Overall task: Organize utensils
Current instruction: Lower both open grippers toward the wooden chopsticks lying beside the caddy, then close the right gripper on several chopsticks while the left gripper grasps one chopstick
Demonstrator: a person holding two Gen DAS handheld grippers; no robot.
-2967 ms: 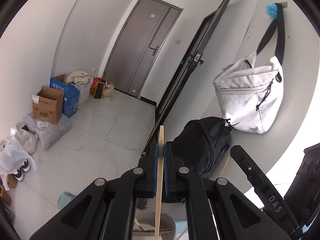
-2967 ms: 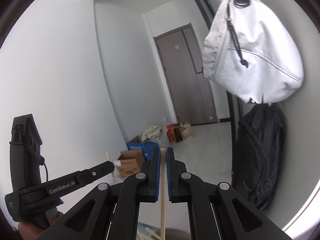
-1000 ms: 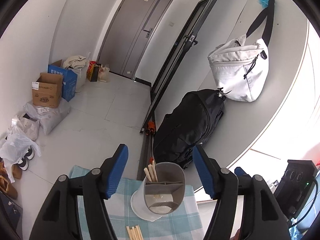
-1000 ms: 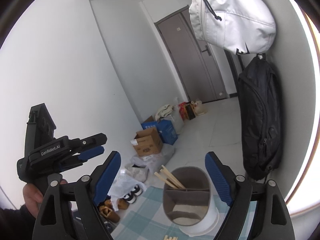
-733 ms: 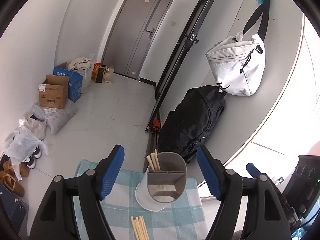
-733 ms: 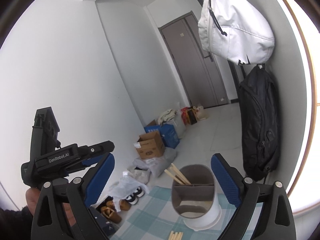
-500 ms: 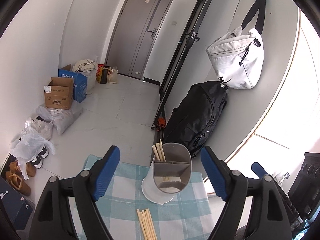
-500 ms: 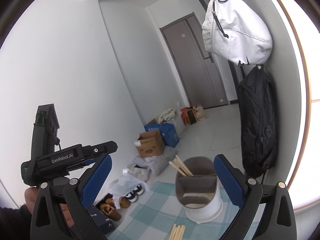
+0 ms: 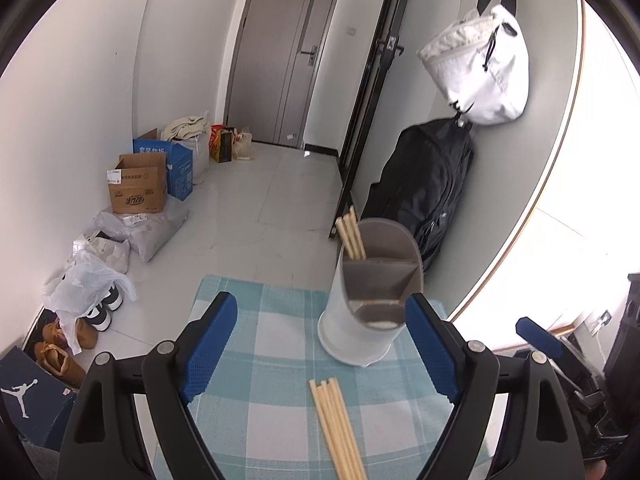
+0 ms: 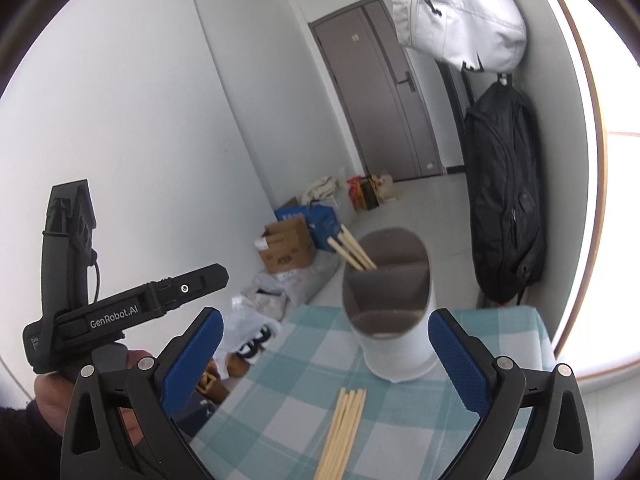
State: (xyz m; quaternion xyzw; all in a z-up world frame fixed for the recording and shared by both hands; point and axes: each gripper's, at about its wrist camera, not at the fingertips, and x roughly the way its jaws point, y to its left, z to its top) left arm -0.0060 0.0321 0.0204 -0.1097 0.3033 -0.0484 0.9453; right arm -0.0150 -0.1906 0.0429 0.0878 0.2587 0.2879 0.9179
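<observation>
Checked bench [image 9: 256, 400] under both sets of fingers. Ahead, divided holder [image 9: 374, 288] with some chopsticks [image 9: 351, 236] already in its far slot. Loose chopsticks [image 9: 336, 424] lying between wide-open, empty left gripper [image 9: 320, 348] and right gripper [image 10: 320, 360]; jaws just widened.

"GenRobot.AI": white lettering on left gripper [image 10: 120, 312] body. Jumpman logo: dark shoebox [image 9: 28, 392]. Carton print illegible.
</observation>
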